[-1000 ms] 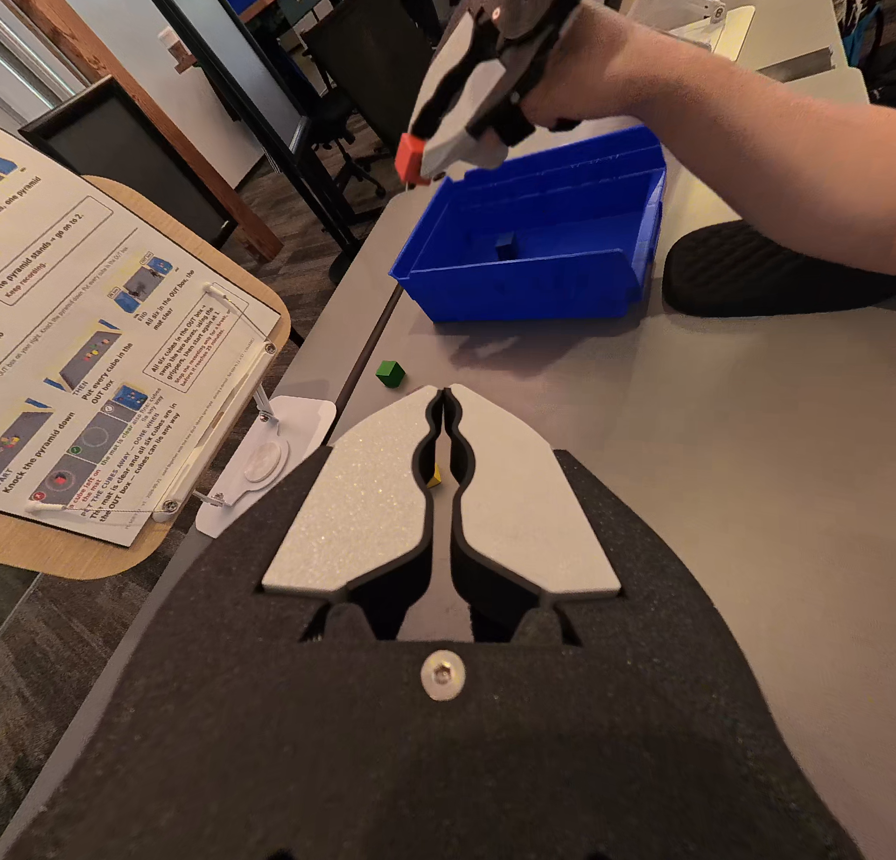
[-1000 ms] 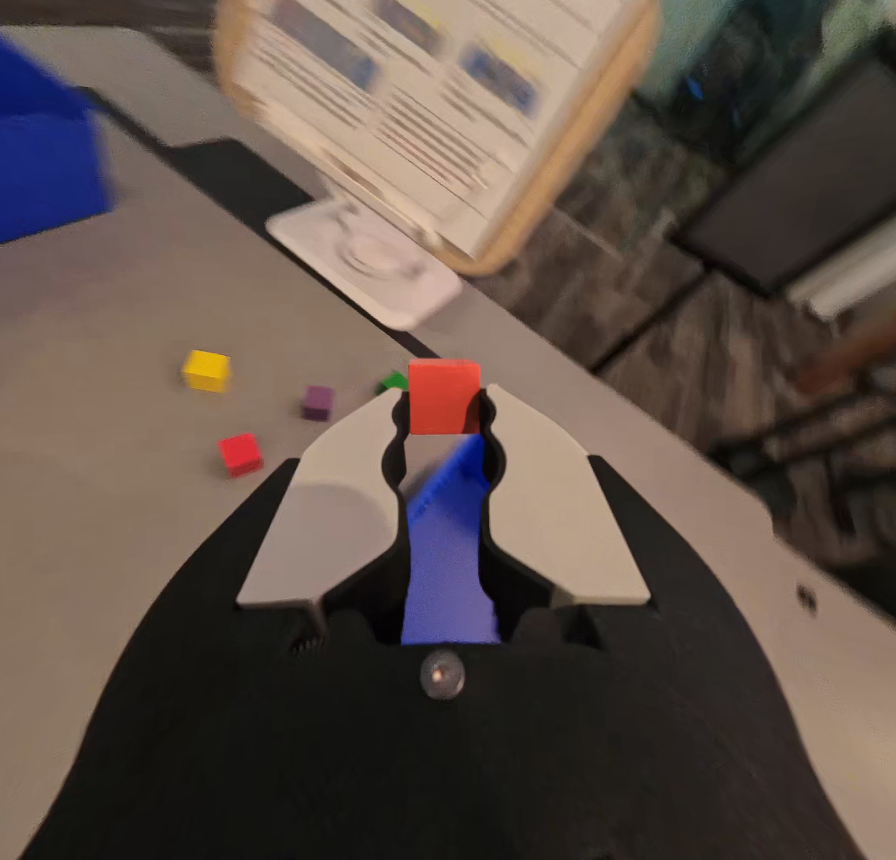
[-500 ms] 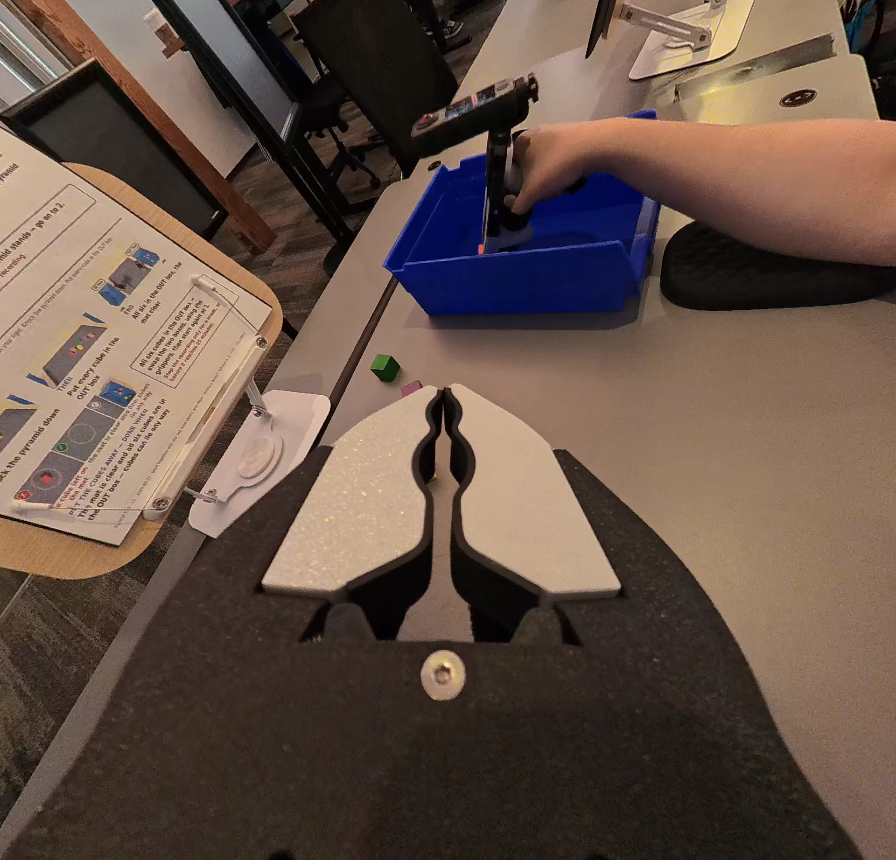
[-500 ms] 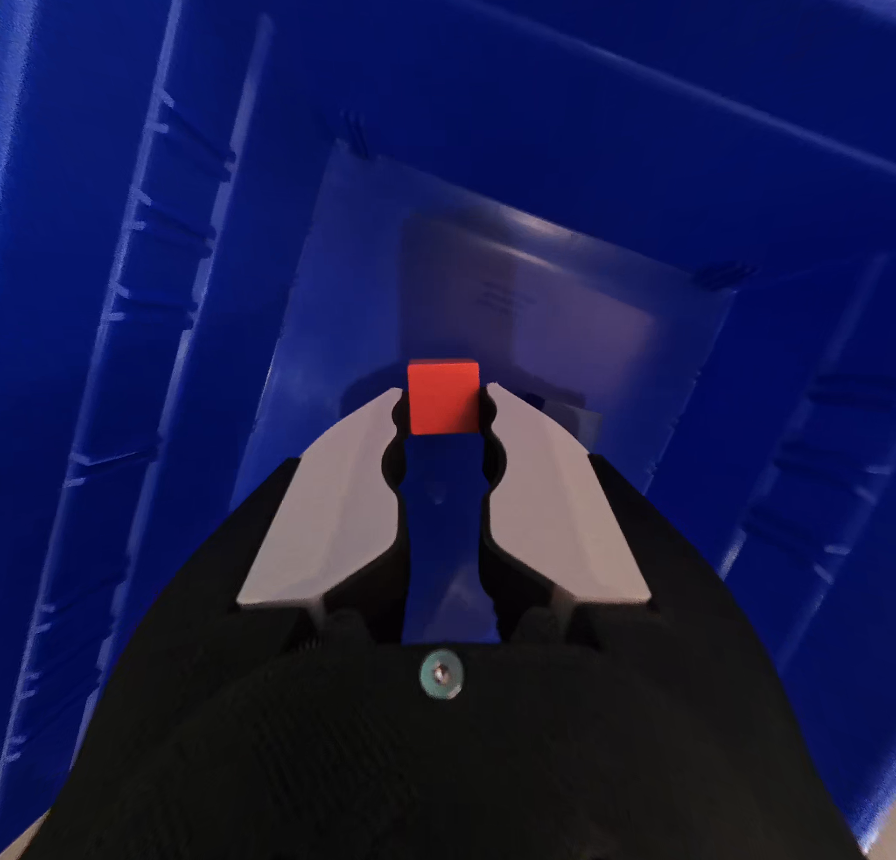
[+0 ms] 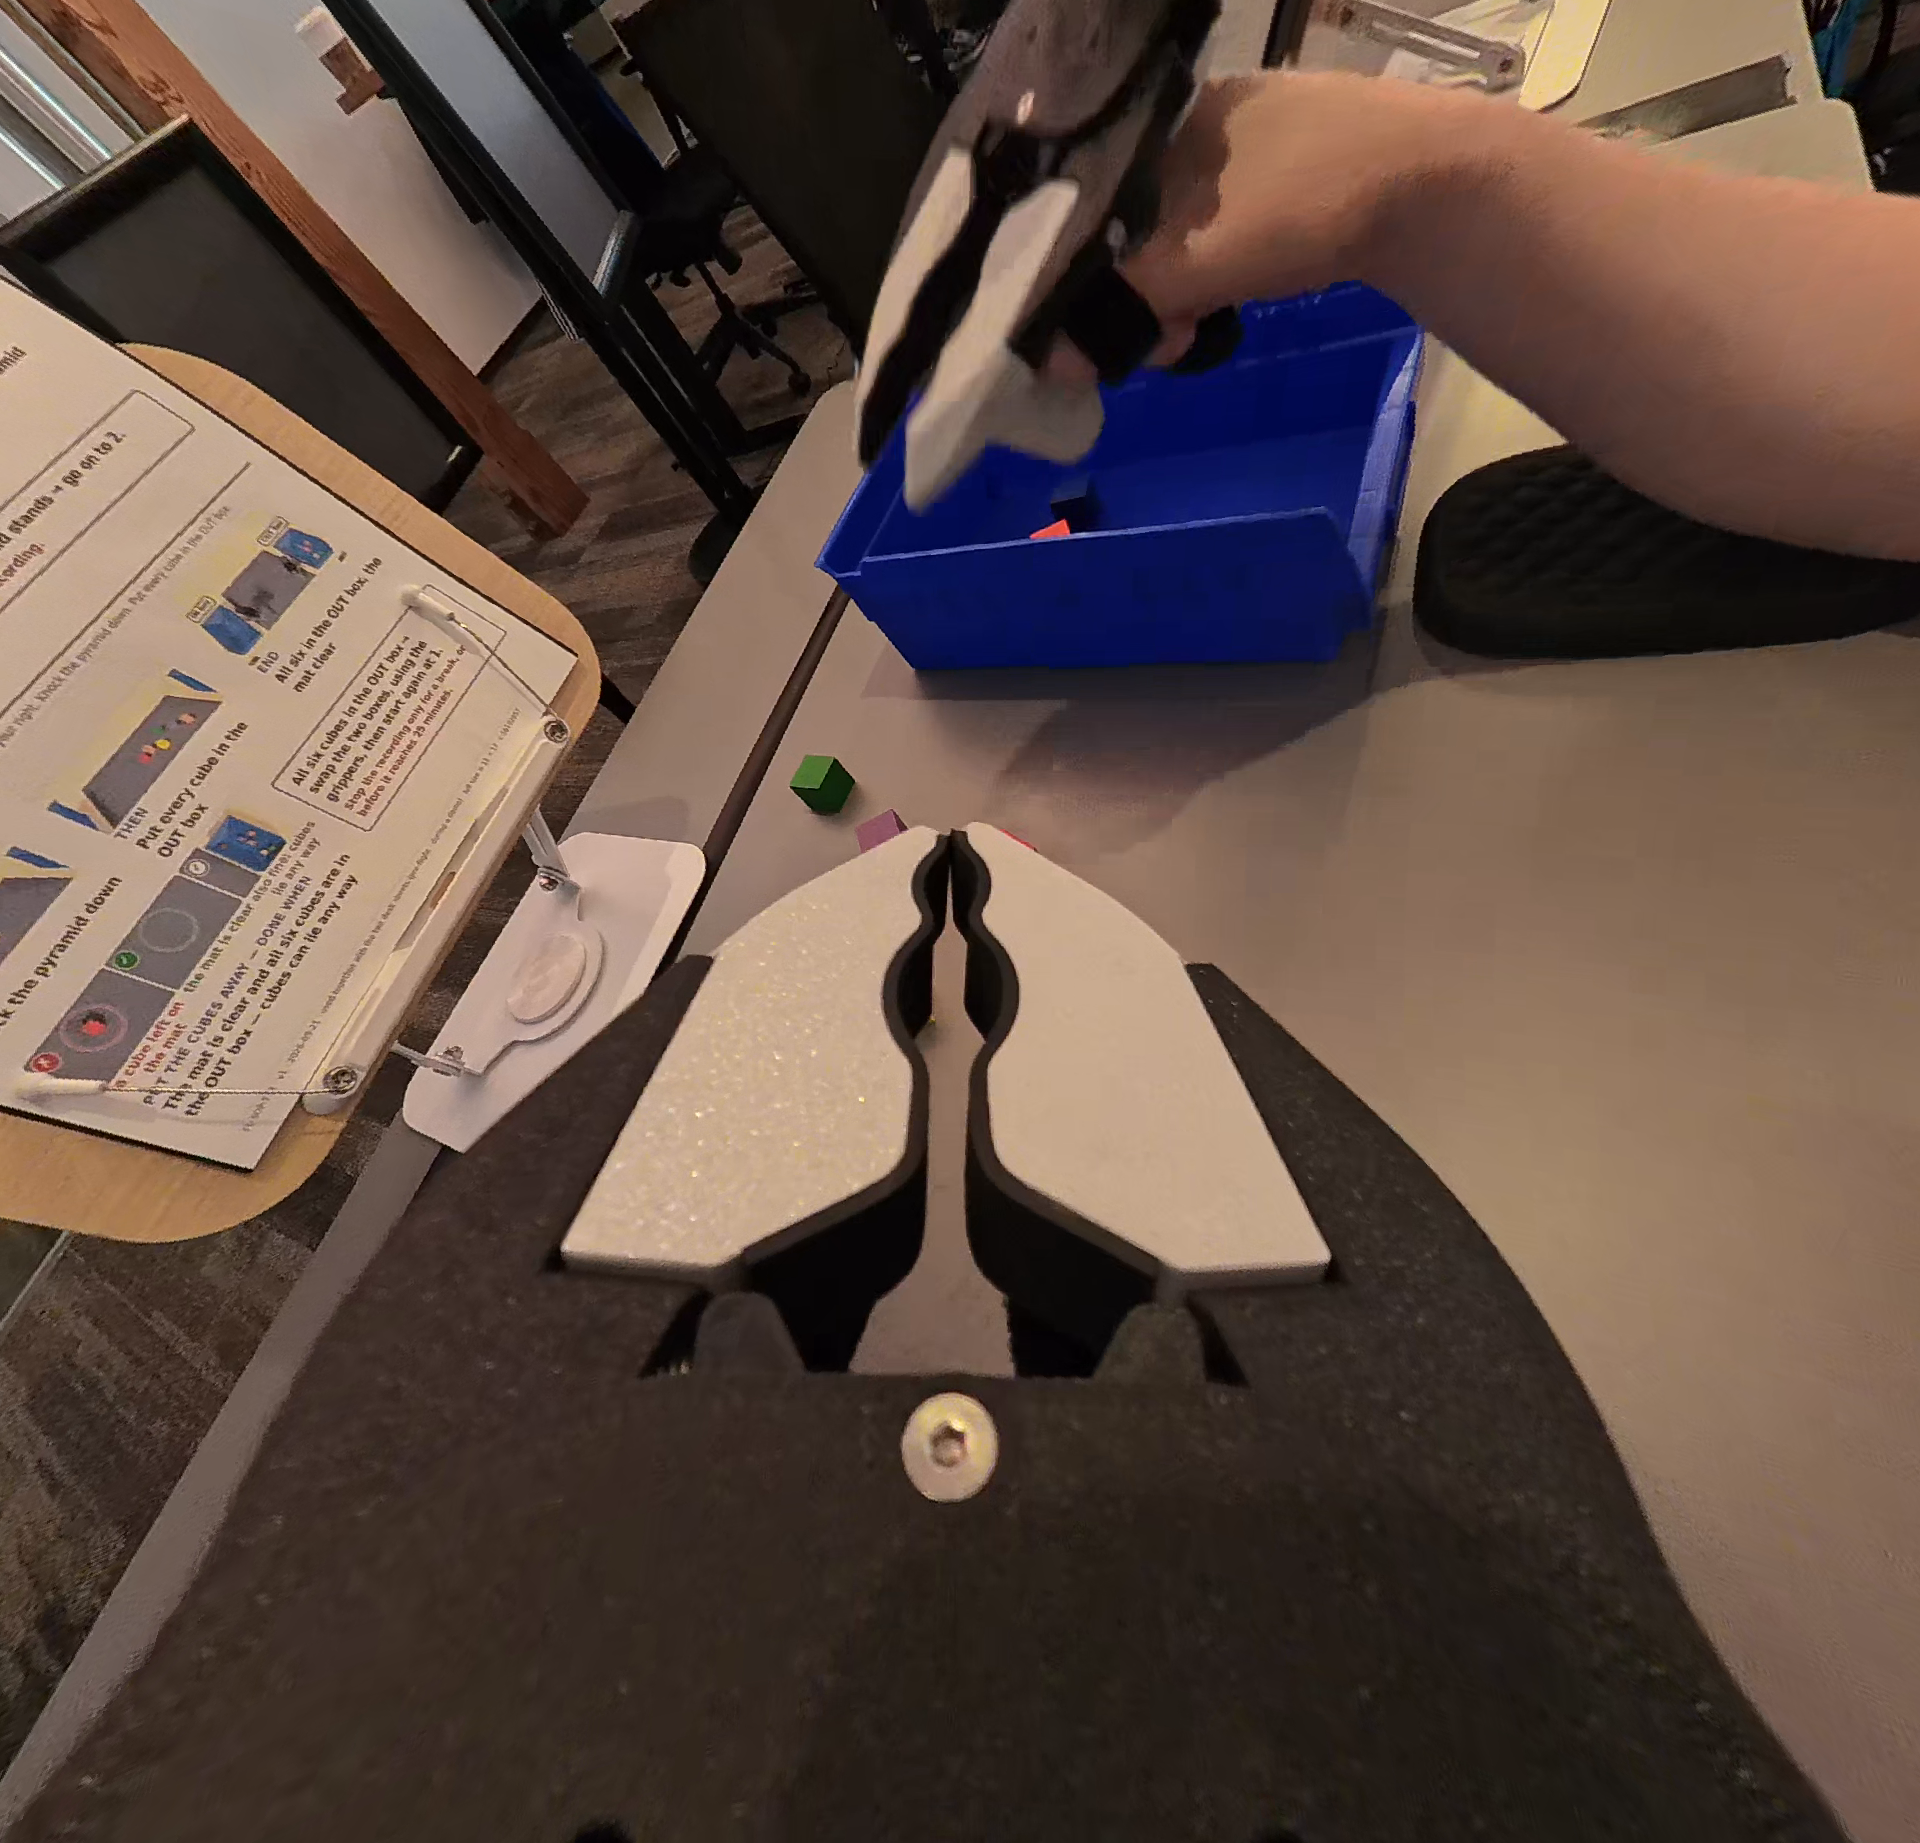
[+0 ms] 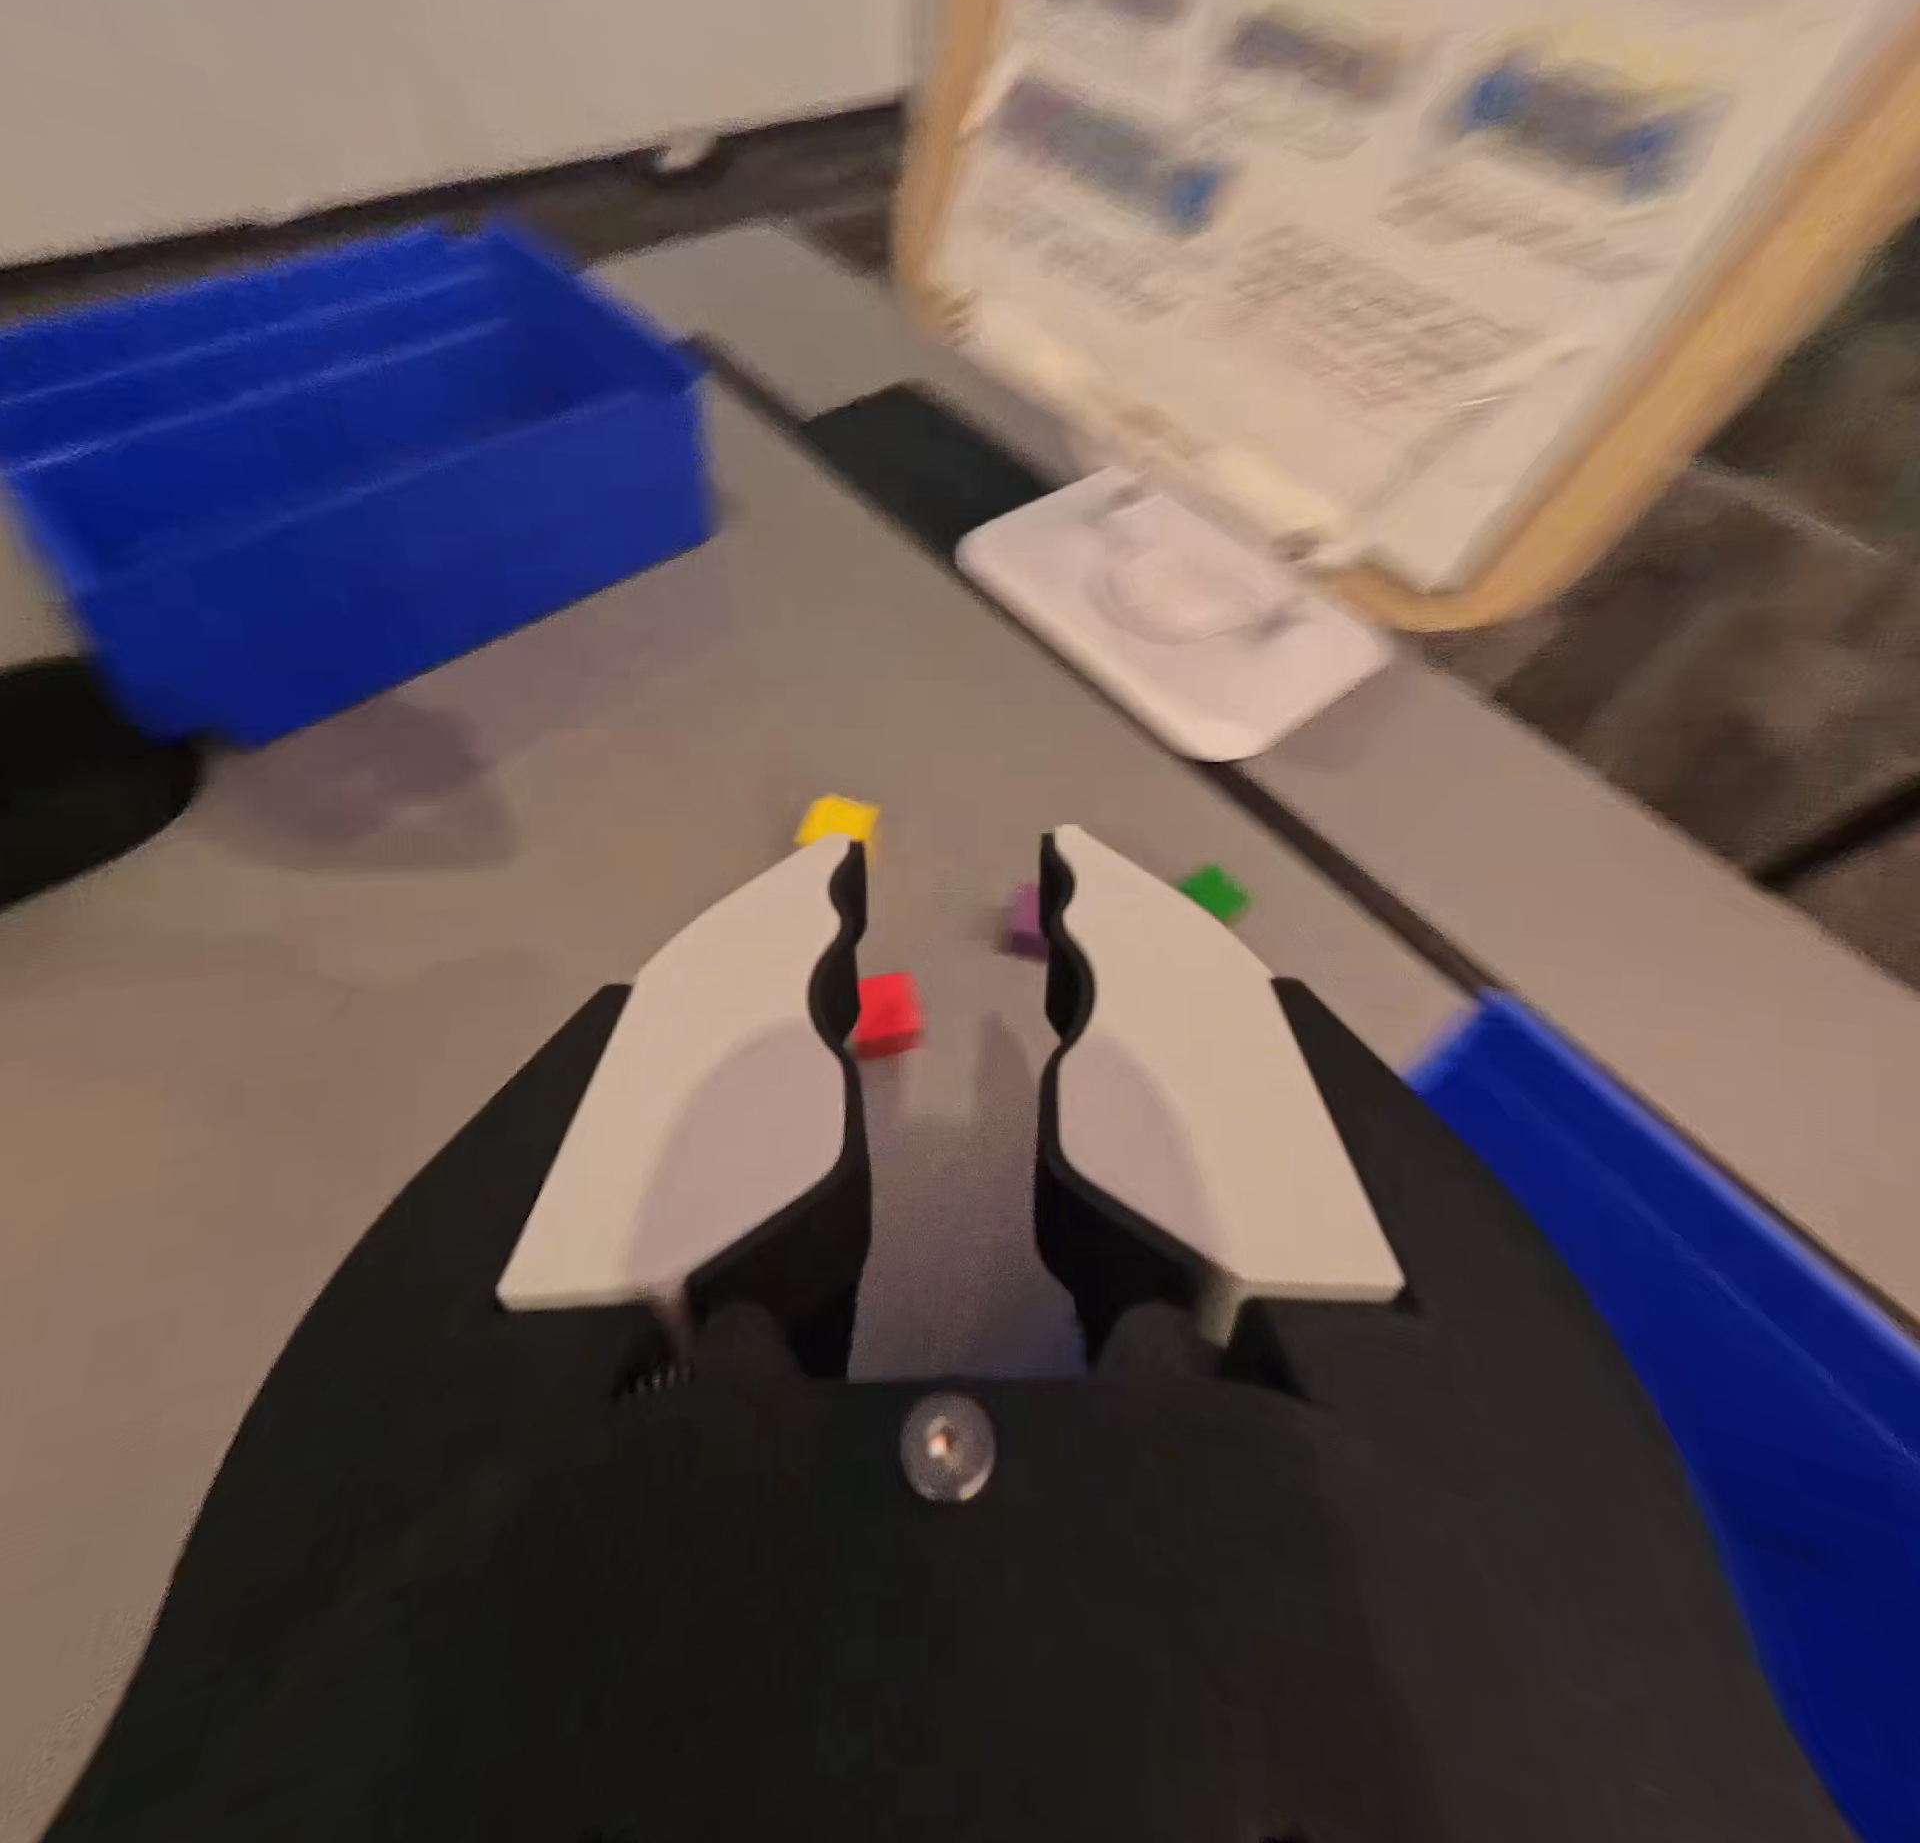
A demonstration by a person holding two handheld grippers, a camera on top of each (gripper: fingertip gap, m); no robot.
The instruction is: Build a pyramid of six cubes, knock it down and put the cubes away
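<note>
My left gripper (image 5: pixel 951 837) is shut and empty, low over the grey table (image 5: pixel 1455 962). Just beyond its tips lie a green cube (image 5: pixel 822 784) and a purple cube (image 5: pixel 880 829), with a sliver of a red cube (image 5: pixel 1016 838). My right gripper (image 6: pixel 951 843) is open and empty, and in the left wrist view it (image 5: pixel 904 463) hangs above the blue bin (image 5: pixel 1122 598). An orange cube (image 5: pixel 1051 531) and a blue cube (image 5: pixel 1075 494) lie in that bin. The right wrist view shows the yellow cube (image 6: pixel 837 819), red cube (image 6: pixel 886 1009), purple cube (image 6: pixel 1023 918) and green cube (image 6: pixel 1214 891) on the table.
An instruction sheet on a wooden stand (image 5: pixel 208 754) with a white base (image 5: pixel 561 972) stands at the table's left edge. A black pad (image 5: pixel 1662 567) lies beside the bin under the person's arm (image 5: pixel 1558 287). A second blue bin (image 6: pixel 364 484) stands farther off in the right wrist view. Tip to tip, the grippers are about 20 centimeters apart. My right gripper's tips are some 20 centimeters from the yellow cube (image 6: pixel 837 819).
My right gripper lowered the orange cube into the blue bin, let it go, opened, rose out and swung towards the loose cubes. My left gripper stayed shut and hardly moved.
</note>
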